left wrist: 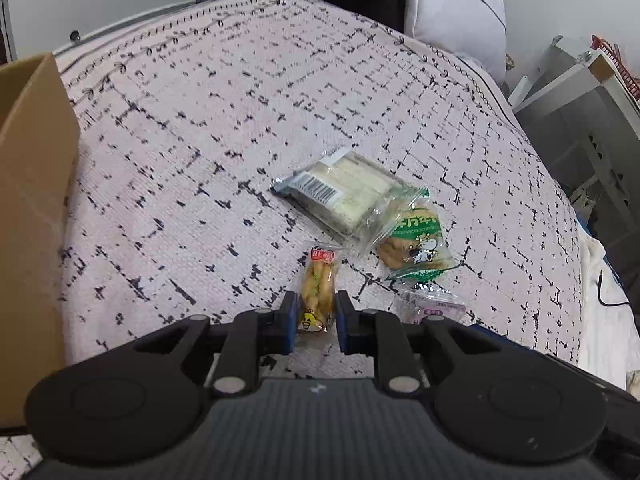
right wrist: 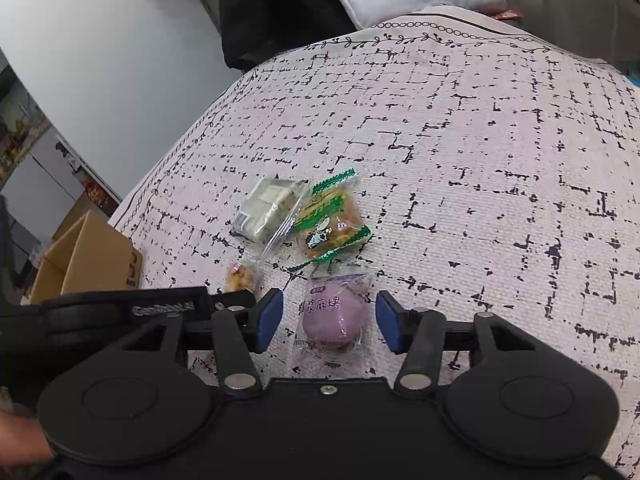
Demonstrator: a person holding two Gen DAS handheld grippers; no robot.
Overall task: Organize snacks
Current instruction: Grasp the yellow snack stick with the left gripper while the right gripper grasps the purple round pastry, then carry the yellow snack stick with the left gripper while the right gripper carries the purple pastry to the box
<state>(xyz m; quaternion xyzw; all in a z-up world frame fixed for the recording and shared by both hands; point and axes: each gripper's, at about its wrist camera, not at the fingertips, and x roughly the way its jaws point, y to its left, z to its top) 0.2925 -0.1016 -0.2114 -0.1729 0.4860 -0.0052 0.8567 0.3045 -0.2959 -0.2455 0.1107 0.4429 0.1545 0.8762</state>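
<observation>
The left hand-held gripper (left wrist: 317, 312) closes on the yellow snack pack (left wrist: 318, 294) lying near on the bed (left wrist: 200, 160), likely bound for the cardboard box (left wrist: 32, 200) at left; the right hand-held gripper (right wrist: 329, 322) straddles the purple mochi packet (right wrist: 334, 312), jaws spread, not touching it

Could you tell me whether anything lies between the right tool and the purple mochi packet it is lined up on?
Nothing visible does. The purple mochi packet lies directly between the open fingers of the right tool, and the green biscuit packet sits beyond it, out of the way.
</observation>
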